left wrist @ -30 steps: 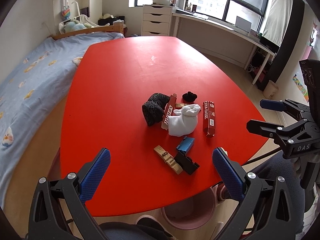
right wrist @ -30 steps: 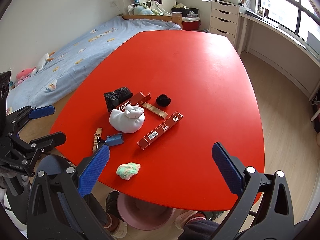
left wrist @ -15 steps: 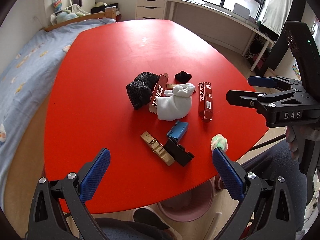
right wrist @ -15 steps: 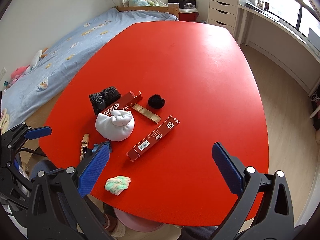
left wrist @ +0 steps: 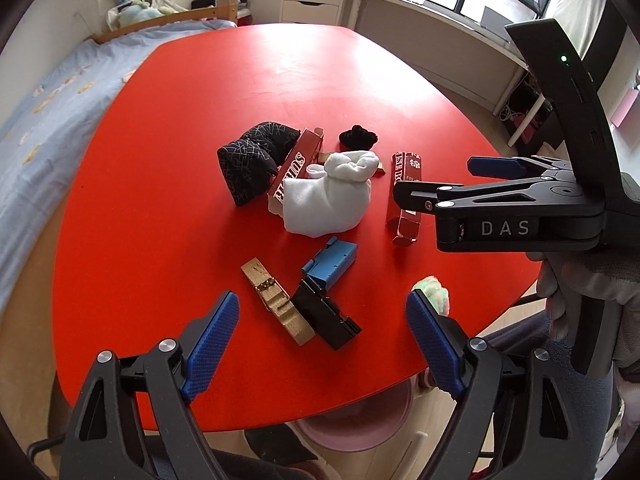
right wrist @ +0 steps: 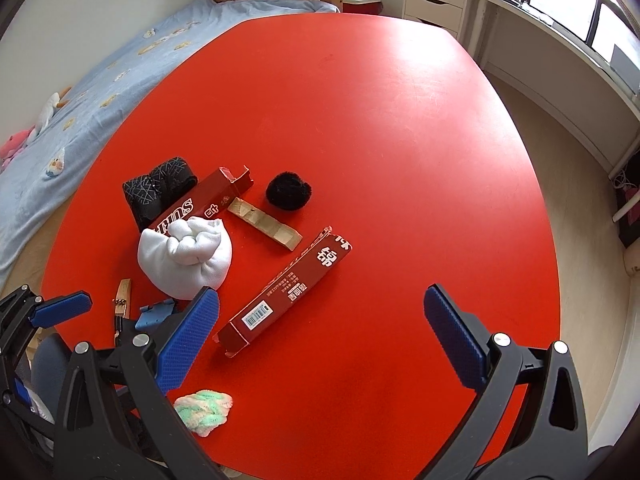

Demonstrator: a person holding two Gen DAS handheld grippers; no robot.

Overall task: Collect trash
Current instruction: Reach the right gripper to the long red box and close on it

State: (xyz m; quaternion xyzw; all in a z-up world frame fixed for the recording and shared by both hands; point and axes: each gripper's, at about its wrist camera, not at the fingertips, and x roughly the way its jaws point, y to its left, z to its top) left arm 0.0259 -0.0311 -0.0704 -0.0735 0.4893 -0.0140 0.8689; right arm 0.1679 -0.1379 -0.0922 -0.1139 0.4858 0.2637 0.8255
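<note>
The trash sits bunched at the near end of the red table, within reach of the person holding the tools. In the left wrist view the left gripper hangs over the nearest pieces, a tan cardboard insert and a black tray that touches a blue box at its far end. Its jaws are closing, but nothing is pressed between the blue pads; the black tray and the tan insert lie on the table in the gap below them, so this looks like an approach to one of those two. The right gripper stands wide open with nothing held, and the long dark red carton with a barcode lies just left of the gap between its pads, probably its target. A green and white crumpled wad lies near the table's near edge, beside the right gripper's left pad. Farther off, a white rolled cloth bundle rests against a second red carton, with a black patterned pouch on the left and a black fuzzy ball beyond. A pink bin stands on the floor under the near table edge, well placed for dropping items straight off the rim.
</note>
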